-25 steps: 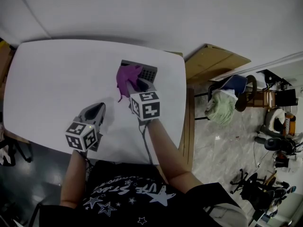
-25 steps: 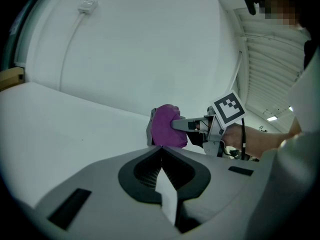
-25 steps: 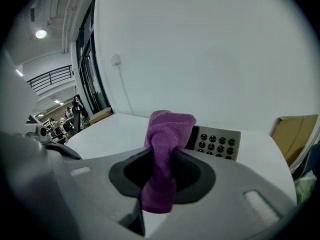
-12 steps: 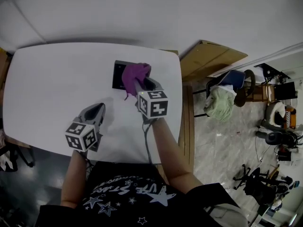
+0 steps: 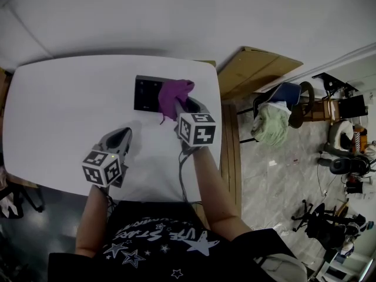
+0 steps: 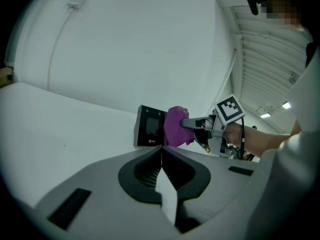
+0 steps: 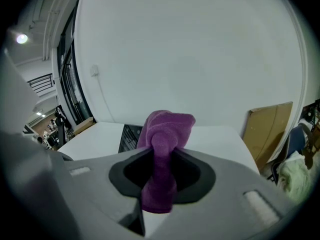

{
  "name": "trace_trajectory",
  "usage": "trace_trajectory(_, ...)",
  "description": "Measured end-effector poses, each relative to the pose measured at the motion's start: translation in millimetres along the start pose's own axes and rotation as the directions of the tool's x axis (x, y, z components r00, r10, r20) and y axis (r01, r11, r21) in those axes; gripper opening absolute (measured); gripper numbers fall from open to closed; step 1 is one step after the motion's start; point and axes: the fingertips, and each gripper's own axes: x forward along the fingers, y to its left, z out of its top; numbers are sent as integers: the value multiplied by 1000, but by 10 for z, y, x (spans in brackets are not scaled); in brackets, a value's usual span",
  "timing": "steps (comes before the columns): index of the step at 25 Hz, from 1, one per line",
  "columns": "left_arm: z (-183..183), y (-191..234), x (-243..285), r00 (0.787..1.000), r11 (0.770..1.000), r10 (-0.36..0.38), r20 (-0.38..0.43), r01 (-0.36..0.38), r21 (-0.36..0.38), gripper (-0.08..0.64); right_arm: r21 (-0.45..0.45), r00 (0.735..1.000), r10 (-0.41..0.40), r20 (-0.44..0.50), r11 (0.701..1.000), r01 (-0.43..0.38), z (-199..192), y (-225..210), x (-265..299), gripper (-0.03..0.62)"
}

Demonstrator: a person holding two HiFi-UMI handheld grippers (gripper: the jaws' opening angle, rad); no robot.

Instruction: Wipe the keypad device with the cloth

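Nearest the person, the L gripper (image 5: 120, 136) is being held at the near part of the white desk (image 5: 64, 98). Its jaws are being kept pressed together w/ nothing between them, as the left gripper view (image 6: 161, 151) is showing. It is being kept well apart from the task's things, w/ bare desk in between.

Further out & to the R, the R gripper (image 5: 183, 106) is being reached toward the desk's far R corner. Its jaws are being kept pinched on a purple cloth (image 7: 162, 134). One bunched end is being pushed out ahead of the jaws, and a tail is being left hanging behind them. In the head view the cloth (image 5: 174, 93) is being laid against the R end of the keypad device (image 5: 145, 93), so that end is being hidden. The dark device is being left flat near the far edge, w/ its L part uncovered. From the L gripper's side, cloth (image 6: 174, 126) & R gripper (image 6: 194, 124) are being seen just R of the device (image 6: 150, 127).

Beyond the desk, a white wall is being faced; a thin cable (image 6: 59, 36) is being run down it. Off the desk's R side, a cardboard sheet (image 5: 258, 69) is being leaned by the wall. Further R, a chair draped w/ pale green fabric (image 5: 273, 129) & black office chairs (image 5: 320, 231) are being left on the tiled floor.
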Motion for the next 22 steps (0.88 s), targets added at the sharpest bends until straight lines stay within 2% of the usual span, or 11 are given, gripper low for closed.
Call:
trace_trajectory(11,-30,-143,14,1000,999,-30,-9,30,18,9,27,999,-49,0,998,49,-141,-170,-225,98)
trace_trajectory(22,-79,-158,-157,999,998,-50,-3,50,29,9,29,995,-95,4,995,95,-249,-150,-482,98)
